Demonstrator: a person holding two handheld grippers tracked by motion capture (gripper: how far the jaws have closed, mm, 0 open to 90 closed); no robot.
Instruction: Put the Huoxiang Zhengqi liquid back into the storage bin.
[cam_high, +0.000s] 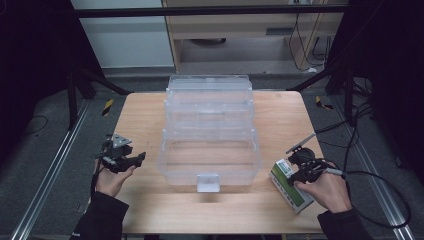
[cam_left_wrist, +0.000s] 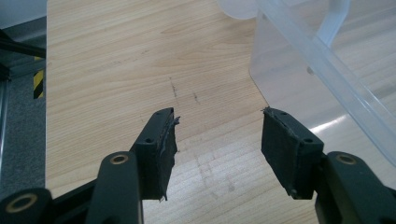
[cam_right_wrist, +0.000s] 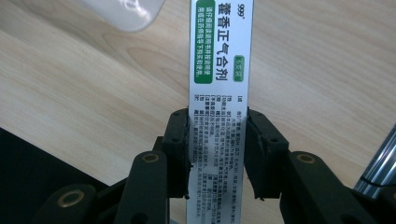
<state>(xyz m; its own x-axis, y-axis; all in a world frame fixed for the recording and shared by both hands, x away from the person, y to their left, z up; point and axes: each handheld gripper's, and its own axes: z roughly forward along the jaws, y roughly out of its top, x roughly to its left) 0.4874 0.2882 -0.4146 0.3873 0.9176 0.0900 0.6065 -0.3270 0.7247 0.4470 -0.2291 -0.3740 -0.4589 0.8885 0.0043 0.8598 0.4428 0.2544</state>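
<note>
1. Your right gripper (cam_right_wrist: 217, 154) has its jaws pinching a white and green cardboard medicine box (cam_right_wrist: 220, 93) across its narrow sides. In the right gripper view both pads sit flat on the box walls.
2. The box's long axis runs straight ahead out of those jaws, and most of its length lies beyond the tips. The printed face with green bands and black Chinese text is turned up toward the camera.
3. In the high view the box (cam_high: 289, 182) sits low over the light wooden tabletop (cam_high: 280, 120), by its right near corner; I cannot tell whether its underside touches the wood.
4. The clear plastic storage bin (cam_high: 209, 150) with stepped tiers lies off the left side of your right jaws, near but apart. If the box is meant for the bin, I judge that sideways gap is what the coming move turns on. Your right hand is by far the nearer one.
5. Your left gripper (cam_left_wrist: 217, 140) has its jaws spread with nothing between them, only bare wood below. The bin's clear wall (cam_left_wrist: 327, 74) stands ahead and to the right of those jaws.
</note>
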